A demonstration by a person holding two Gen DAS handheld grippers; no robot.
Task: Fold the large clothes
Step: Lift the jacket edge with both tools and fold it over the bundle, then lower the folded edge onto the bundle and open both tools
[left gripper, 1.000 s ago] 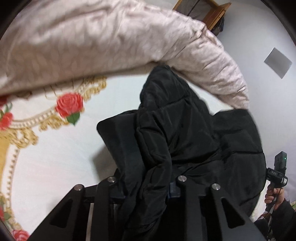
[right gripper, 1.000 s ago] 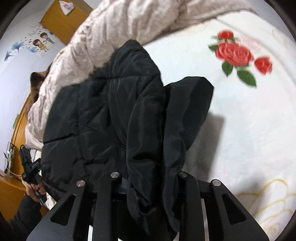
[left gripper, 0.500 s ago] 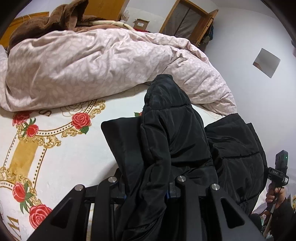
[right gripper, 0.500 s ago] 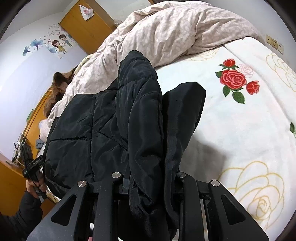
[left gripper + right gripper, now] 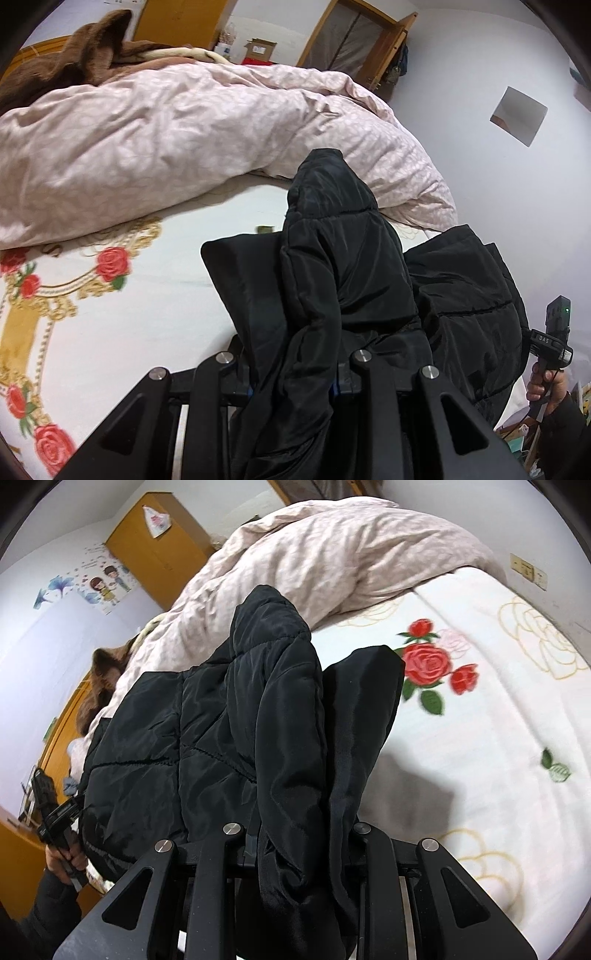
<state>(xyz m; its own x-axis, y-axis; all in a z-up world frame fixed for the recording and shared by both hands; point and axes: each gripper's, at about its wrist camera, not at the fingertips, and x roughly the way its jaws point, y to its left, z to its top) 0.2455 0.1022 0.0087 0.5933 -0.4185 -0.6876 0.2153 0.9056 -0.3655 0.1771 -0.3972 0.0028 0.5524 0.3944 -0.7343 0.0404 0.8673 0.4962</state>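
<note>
A black quilted puffer jacket [image 5: 343, 280] hangs bunched between my two grippers above a white bed sheet printed with red roses [image 5: 110, 295]. My left gripper [image 5: 293, 363] is shut on a fold of the jacket, which spills over its fingers and hides the tips. My right gripper [image 5: 299, 834] is shut on another fold of the same jacket [image 5: 221, 720]. Each gripper shows at the edge of the other's view, the right one [image 5: 554, 332] at far right, the left one [image 5: 55, 812] at far left, each held in a hand.
A crumpled pink duvet [image 5: 166, 140] is heaped across the far side of the bed [image 5: 480, 738]. A brown blanket [image 5: 74, 62] lies behind it. Wooden wardrobes [image 5: 159, 554] and a door frame [image 5: 369, 44] stand at the walls.
Both grippers have lifted and tilted up with the jacket, so more of the duvet and room shows behind. The grips on the jacket are unchanged.
</note>
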